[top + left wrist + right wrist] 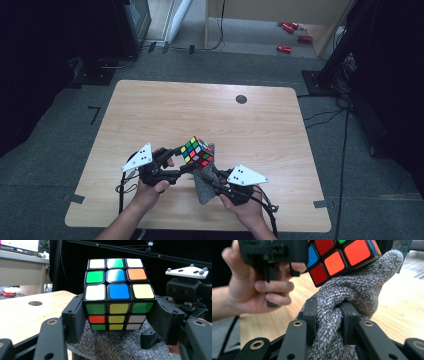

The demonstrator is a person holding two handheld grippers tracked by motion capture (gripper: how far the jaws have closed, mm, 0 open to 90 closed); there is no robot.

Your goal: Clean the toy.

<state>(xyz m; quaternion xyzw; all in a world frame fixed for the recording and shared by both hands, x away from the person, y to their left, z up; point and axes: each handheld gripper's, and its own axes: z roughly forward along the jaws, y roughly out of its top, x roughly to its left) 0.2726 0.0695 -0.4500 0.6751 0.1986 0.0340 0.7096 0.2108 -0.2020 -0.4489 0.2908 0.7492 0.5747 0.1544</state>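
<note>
Near 6 o'clock on the tabletop (150,110), raised clear of the wood, the puzzle cube (197,152) sat clamped between the jaws of the left tool (181,159); the left gripper view showed both pads pressed flat on opposite faces of the cube (117,293). Directly beneath it, at the cube's 6 o'clock, the grey cloth (206,186) was bunched and pinched in the closed right tool (214,176), its free end pushed up against the red and orange stickers (334,263) on the underside. Judged stage: wiping in progress. Pick-up of cube and of cloth done; one lower face in contact with the cloth; the other faces apparently yet to be presented, and both items yet to be set down. Cube stickers scrambled, no logo legible on them. No readable writing on cloth (352,292) or tools. At 1 o'clock beyond the tabletop, red cans (284,48) lay on the floor, labels too small to read.
</note>
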